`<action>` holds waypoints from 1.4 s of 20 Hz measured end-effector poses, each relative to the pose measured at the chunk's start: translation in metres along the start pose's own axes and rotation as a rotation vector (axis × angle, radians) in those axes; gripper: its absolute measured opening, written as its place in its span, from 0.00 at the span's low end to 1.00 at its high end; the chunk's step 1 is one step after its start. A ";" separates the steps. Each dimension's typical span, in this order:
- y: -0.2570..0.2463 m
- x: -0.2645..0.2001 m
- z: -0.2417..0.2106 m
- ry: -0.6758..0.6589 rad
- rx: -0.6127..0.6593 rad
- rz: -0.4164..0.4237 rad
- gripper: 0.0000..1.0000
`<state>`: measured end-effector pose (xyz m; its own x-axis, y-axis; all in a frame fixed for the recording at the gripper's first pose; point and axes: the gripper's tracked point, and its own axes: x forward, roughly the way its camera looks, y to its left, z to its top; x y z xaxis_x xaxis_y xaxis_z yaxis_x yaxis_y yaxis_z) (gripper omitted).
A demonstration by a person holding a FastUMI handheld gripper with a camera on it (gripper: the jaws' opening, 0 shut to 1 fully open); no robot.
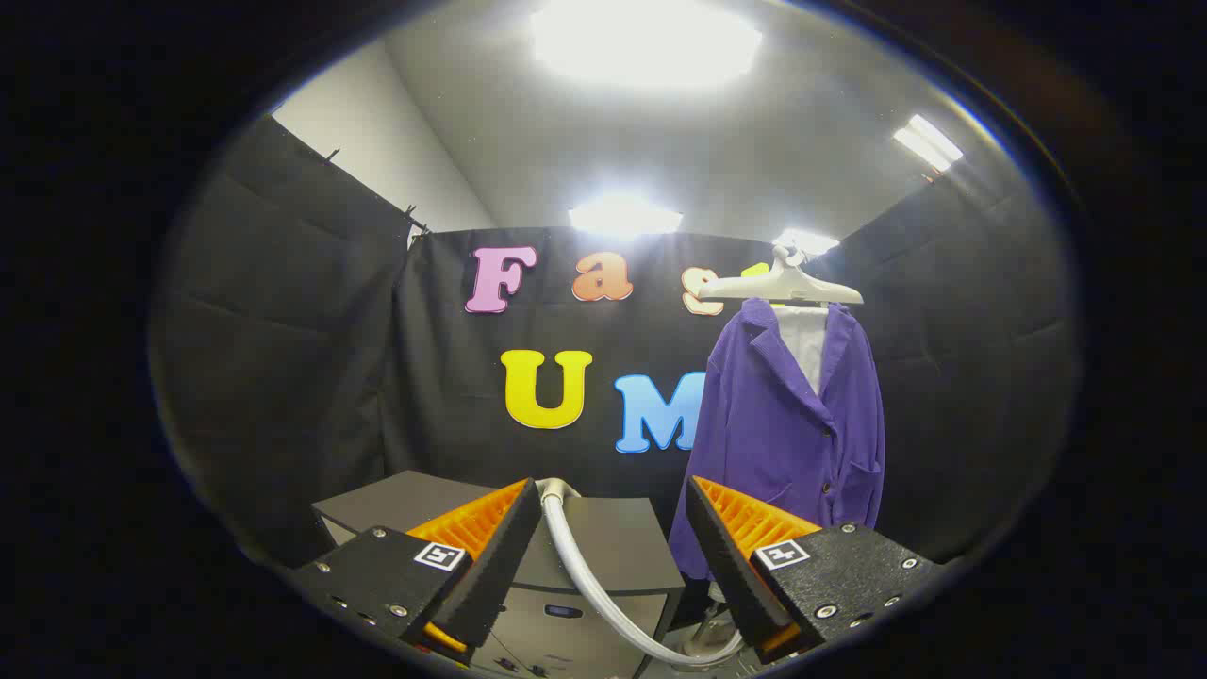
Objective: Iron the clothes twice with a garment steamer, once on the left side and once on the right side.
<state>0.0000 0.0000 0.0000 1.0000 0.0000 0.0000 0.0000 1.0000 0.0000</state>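
between the fingers of the gripper (pixel 613 500), held wide apart w/ nothing gripped, a hose (pixel 589 575) is seen; beyond the right finger a jacket (pixel 787 424) is hung on a hanger (pixel 783 283).

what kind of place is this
Likely a curtained recording booth: black cloth walls, a purple jacket on a hanger, a grey steamer unit beyond the open tongs.

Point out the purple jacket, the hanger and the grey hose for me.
purple jacket (pixel 773 424): gripper view, front panel below the lapel.
hanger (pixel 787 283): gripper view, middle of its pale bar.
grey hose (pixel 589 575): gripper view, mid-curve between the open fingers.
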 end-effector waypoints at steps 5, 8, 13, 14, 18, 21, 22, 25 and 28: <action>-0.003 0.001 -0.017 0.019 -0.027 -0.010 0.95; -0.007 -0.004 -0.027 0.051 -0.019 -0.012 0.95; -0.017 -0.024 -0.022 0.061 -0.041 0.017 0.95; -0.018 -0.029 -0.019 0.061 -0.042 0.025 0.95; -0.023 -0.050 -0.001 0.052 -0.005 0.068 0.95; -0.032 -0.063 0.006 0.054 0.001 0.099 0.95; -0.037 -0.067 0.009 0.052 0.002 0.103 0.95; -0.045 -0.076 0.015 0.056 0.017 0.136 0.95; -0.055 -0.082 0.020 0.056 0.007 0.188 0.95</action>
<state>-0.0816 -0.0547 0.0197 0.9808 0.1870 -0.0553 -0.1866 0.9824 0.0117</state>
